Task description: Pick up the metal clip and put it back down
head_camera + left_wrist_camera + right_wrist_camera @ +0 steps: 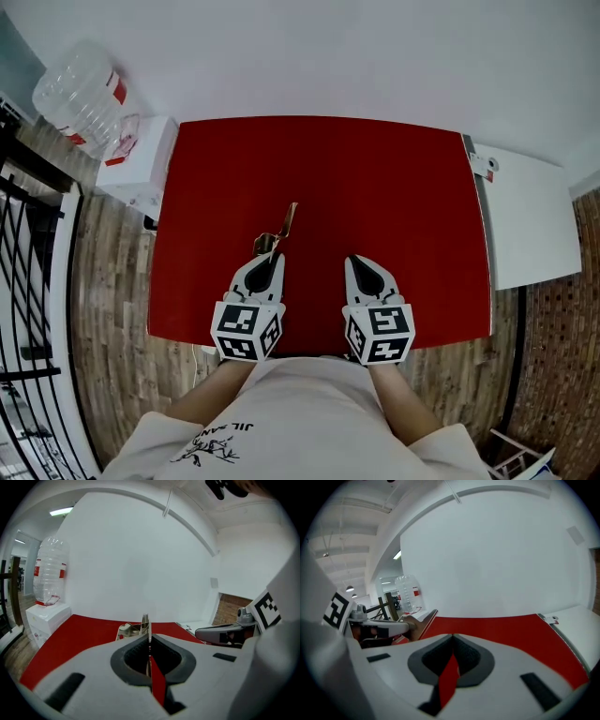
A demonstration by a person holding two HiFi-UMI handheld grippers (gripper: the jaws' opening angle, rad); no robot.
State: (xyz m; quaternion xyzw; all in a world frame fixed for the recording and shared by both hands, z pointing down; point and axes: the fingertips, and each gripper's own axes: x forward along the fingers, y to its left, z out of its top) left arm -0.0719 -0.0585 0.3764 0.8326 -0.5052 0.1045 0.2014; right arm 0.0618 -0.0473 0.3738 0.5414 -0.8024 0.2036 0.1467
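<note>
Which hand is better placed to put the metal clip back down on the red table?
Left. The left tongs are shut on the metal clip and hold it over the red table. The right tongs are shut and hold nothing.

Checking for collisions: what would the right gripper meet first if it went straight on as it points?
Probably the bare red table: the right gripper, shut and empty, tilts down toward it. Nothing else lies in that line, though depth is unclear.
</note>
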